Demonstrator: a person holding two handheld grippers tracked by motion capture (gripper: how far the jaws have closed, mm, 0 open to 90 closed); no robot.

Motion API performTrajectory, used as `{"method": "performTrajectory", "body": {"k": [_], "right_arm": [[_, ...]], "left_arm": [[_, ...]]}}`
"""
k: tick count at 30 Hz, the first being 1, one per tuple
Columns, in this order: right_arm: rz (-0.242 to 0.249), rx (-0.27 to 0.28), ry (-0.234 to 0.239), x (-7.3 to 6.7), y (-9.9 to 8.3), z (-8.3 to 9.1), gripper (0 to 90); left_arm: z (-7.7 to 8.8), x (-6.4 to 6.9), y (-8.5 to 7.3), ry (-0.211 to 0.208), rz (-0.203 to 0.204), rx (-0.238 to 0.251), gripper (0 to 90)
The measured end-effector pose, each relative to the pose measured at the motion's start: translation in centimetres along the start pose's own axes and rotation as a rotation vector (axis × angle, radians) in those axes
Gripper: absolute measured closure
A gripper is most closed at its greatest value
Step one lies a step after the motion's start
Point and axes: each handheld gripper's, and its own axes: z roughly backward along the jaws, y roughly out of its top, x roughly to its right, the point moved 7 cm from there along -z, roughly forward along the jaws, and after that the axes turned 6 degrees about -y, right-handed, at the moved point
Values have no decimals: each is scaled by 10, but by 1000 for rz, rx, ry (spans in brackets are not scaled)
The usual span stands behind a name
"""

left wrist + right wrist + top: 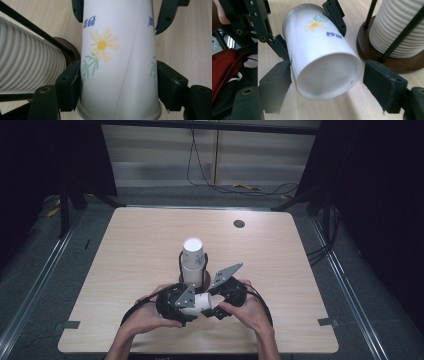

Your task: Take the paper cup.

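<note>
A white paper cup printed with a yellow daisy lies sideways in the air between my two grippers, near the table's front edge. My left gripper is shut on it close to the rim, both pads pressed against its wall. My right gripper faces the cup's closed base, with its jaws on either side of that end. Its left pad lies against the cup and its right pad stands a little off, so this gripper is open. Just behind stands a tall stack of white cups in a black wire holder.
The holder's round brown wooden base sits just beyond the grippers. A dark round hole marks the far right of the wooden table. Cables lie on the floor behind. Red cloth shows below the table's near edge.
</note>
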Motion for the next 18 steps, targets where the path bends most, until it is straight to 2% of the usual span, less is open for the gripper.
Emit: {"method": "performTrajectory", "body": {"k": [8,14,18], "right_arm": [[-1,-32,45,-3,1,-4,235],[7,-23,78,-5,4,-4,276],[8,-22,89,-6,5,-4,301]], "left_arm": [[-1,3,2,1,-13,1,298],[-1,4,4,4,-15,27,298],[-1,5,3,4,-22,26,296]]}}
